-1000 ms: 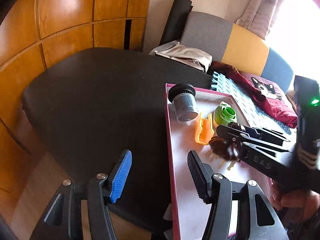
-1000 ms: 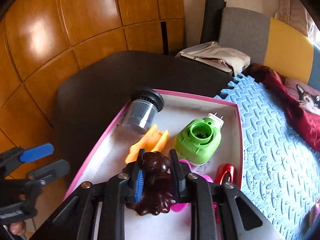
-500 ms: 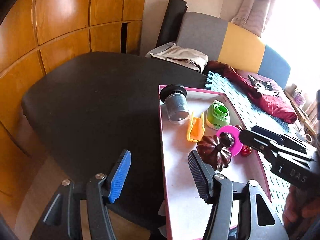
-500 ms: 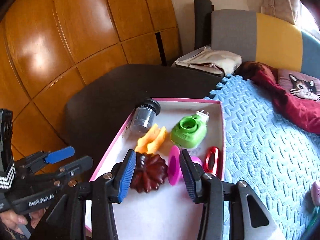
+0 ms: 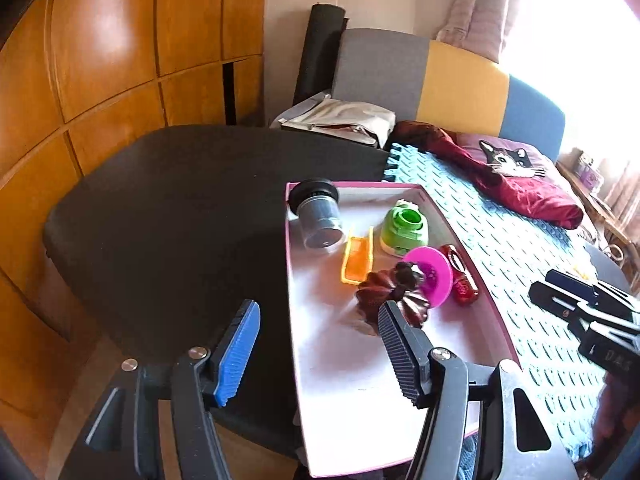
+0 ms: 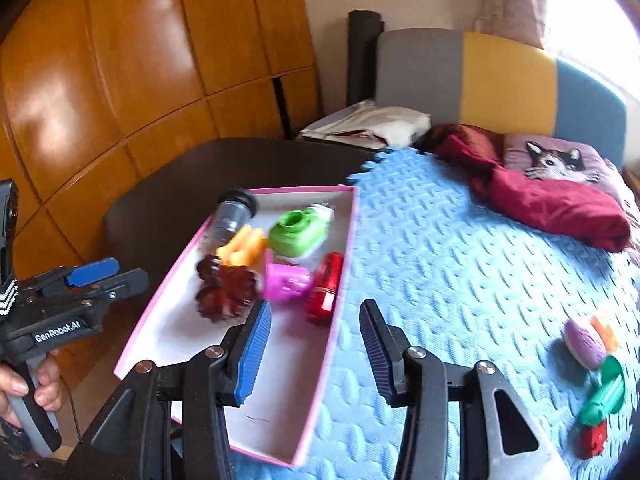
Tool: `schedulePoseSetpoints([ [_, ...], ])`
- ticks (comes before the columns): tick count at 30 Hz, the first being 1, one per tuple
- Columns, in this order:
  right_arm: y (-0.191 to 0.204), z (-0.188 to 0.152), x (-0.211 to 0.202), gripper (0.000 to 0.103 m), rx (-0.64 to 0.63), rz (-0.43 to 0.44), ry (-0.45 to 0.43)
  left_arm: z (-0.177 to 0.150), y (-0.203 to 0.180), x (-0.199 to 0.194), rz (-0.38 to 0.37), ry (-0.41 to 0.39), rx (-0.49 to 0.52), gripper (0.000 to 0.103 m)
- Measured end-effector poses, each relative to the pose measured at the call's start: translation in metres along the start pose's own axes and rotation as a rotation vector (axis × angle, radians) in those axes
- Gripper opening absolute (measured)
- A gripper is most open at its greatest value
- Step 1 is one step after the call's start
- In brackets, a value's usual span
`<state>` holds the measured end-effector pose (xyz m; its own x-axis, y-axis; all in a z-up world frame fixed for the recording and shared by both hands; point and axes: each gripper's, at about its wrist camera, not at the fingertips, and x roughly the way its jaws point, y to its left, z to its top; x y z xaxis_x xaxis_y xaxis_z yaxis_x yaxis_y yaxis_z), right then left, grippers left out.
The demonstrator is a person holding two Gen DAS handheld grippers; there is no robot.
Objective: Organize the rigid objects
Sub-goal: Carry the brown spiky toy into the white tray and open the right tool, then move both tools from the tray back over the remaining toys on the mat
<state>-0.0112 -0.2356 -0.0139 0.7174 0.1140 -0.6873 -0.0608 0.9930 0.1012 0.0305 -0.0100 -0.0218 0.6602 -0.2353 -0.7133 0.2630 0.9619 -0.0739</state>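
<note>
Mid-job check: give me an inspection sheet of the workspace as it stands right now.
Surface: blue foam mat beside a black table.
Job's things: pink tray holds a dark jar, orange clip, green plug, magenta ring, red item and brown mould.
Clutter: loose toys on the mat.
Grippers: left hand-held gripper and right hand-held gripper both open, empty.
Cables: nothing seen.
Surroundings: wood panels, maroon cloth.

Wood-panel wall point(image 5: 100, 60) glowing orange at left; grey/yellow/blue headboard point(image 5: 440, 76) standing w/ curtain point(image 5: 480, 4) behind; bright window light point(image 6: 588, 12) washing in at right.
</note>
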Motion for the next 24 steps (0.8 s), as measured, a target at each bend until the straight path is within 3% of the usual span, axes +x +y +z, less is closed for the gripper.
schedulePoseSetpoints([
  [11,-0.089,-0.028,-0.048,0.046,0.118,-0.178,-0.006,0.006,-0.027,-0.004,-0.032,-0.014,0.076,0.066],
  [20,-0.175,-0.062,-0.094,0.046,0.271,-0.359,-0.017,0.015,-0.061,-0.002,-0.082,-0.015,0.144,0.067],
  [24,-0.199,-0.076,-0.107,0.046,0.349,-0.398,-0.038,0.019,-0.08,0.002,-0.105,-0.013,0.175,0.069],
])
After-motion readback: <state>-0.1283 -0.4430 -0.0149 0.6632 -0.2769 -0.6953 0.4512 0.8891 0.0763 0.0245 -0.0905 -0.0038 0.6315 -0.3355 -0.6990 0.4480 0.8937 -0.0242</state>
